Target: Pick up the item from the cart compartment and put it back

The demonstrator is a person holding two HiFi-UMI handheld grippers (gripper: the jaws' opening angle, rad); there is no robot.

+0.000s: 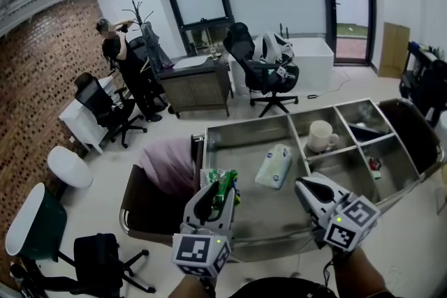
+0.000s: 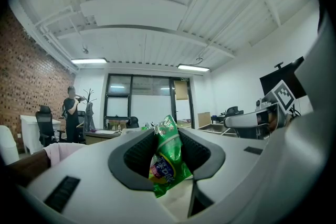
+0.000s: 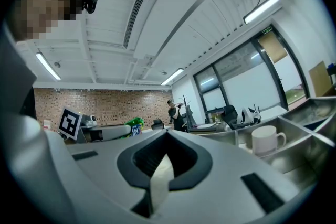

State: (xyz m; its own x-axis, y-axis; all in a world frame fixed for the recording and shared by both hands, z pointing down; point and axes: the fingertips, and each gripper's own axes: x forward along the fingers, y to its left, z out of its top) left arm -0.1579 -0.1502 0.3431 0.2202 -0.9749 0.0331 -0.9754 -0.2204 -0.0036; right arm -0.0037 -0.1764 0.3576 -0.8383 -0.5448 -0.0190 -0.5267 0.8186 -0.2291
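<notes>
Retrieval is judged complete: the green snack packet [image 1: 226, 183] is clamped between the jaws of the left gripper [image 1: 211, 200] and is held clear above the near left corner of the cart's [image 1: 246, 128] large compartment [image 1: 237, 150]. Its return to that compartment is not yet made. The packet is seen upright in the grip, its top poking past the fingertips. The right gripper [image 1: 304, 185] is closed on nothing, held over the cart's near rim. A tissue pack [image 1: 274, 167] and a mug [image 1: 321, 136] are seen inside the cart.
</notes>
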